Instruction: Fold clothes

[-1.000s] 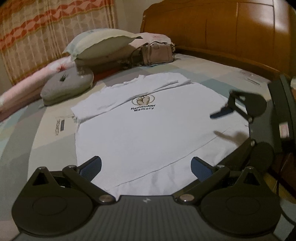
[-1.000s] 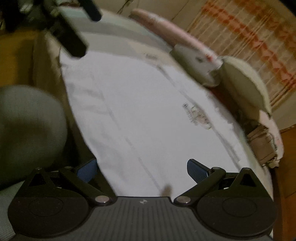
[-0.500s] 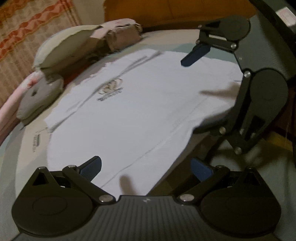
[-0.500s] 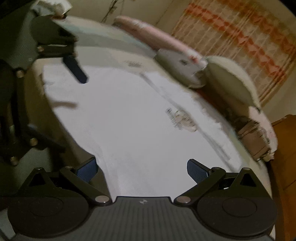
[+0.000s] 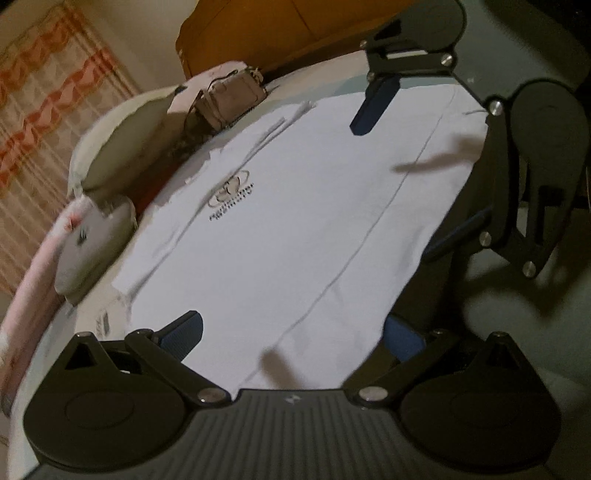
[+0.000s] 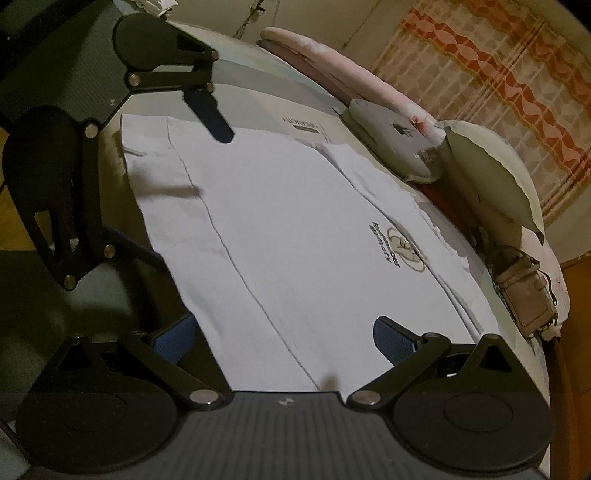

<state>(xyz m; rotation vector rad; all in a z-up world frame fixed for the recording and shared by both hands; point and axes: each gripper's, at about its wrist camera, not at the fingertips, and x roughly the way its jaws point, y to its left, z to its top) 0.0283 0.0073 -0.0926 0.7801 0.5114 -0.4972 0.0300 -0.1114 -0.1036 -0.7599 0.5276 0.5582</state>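
A white T-shirt [image 5: 295,221] with a dark chest logo [image 5: 231,194] lies flat on the bed, front up, its hem along the mattress edge. My left gripper [image 5: 293,332] is open and straddles the hem: one finger hangs over the cloth, the other just past the edge. In the right wrist view the same shirt [image 6: 295,221] spreads ahead, and my right gripper [image 6: 284,336] is open and straddles the hem the same way. Each view shows the other tool further along the hem: the right gripper [image 5: 415,171] and the left gripper [image 6: 173,184]. Neither holds cloth.
At the head of the bed lie a pale pillow [image 5: 122,147], a beige handbag [image 5: 229,98], a grey cushion [image 5: 92,247] and a pink rolled blanket [image 6: 332,62]. A wooden headboard [image 5: 277,33] stands behind. A patterned curtain [image 6: 498,74] hangs beyond the bed.
Both grippers have come down and in toward the shirt's hem and turned toward each other. Each now looms larger in the other's view. The shirt has not moved.
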